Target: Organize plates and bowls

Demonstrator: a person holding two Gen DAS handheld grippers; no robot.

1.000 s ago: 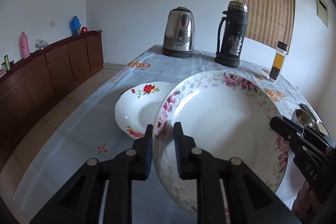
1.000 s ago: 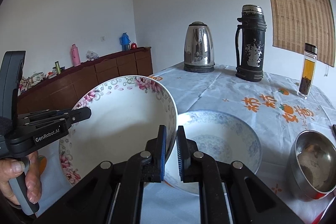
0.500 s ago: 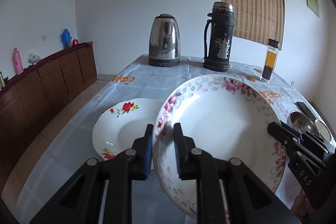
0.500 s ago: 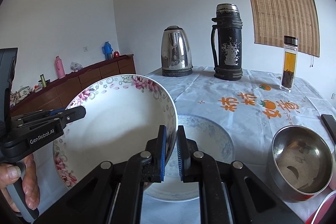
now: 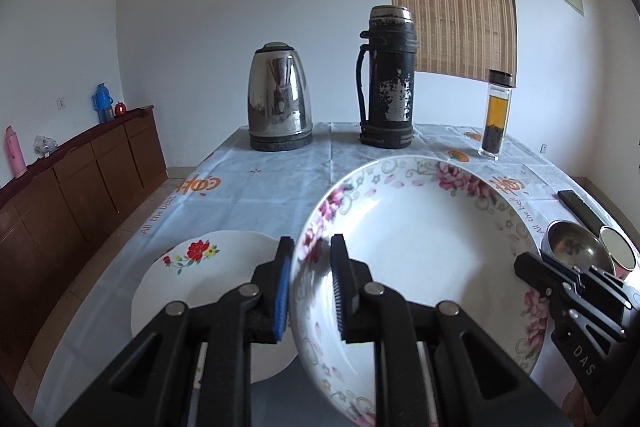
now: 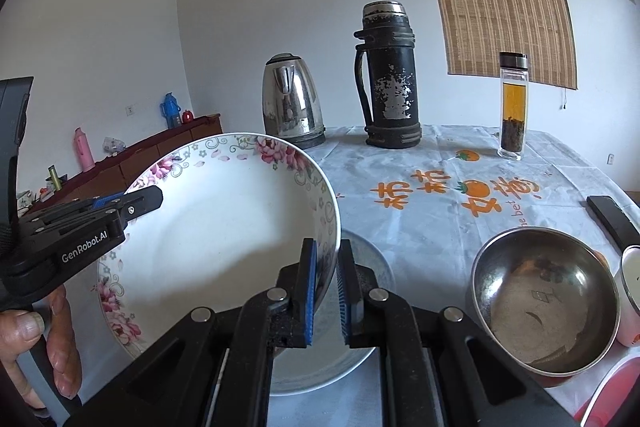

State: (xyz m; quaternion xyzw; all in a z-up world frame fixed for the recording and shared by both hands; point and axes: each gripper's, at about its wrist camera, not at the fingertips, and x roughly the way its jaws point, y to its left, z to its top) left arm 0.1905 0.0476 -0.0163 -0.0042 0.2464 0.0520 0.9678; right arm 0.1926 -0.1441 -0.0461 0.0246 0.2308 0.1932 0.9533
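A deep white bowl with pink flowers hangs tilted above the table, held from both sides. My left gripper is shut on its left rim, and my right gripper is shut on its right rim. From each wrist view the other gripper shows at the far rim: right gripper, left gripper. A white plate with red flowers lies on the table left of the bowl. A blue-patterned plate lies under the bowl's right side, mostly hidden by it.
A steel bowl and a cup stand at the right, with a black remote behind them. A kettle, a black thermos and a tea bottle line the table's far end. A wooden sideboard runs along the left wall.
Both grippers have carried the pink-flowered bowl to the right over the table. The blue-patterned plate is now more covered by it, and the steel bowl looks nearer.
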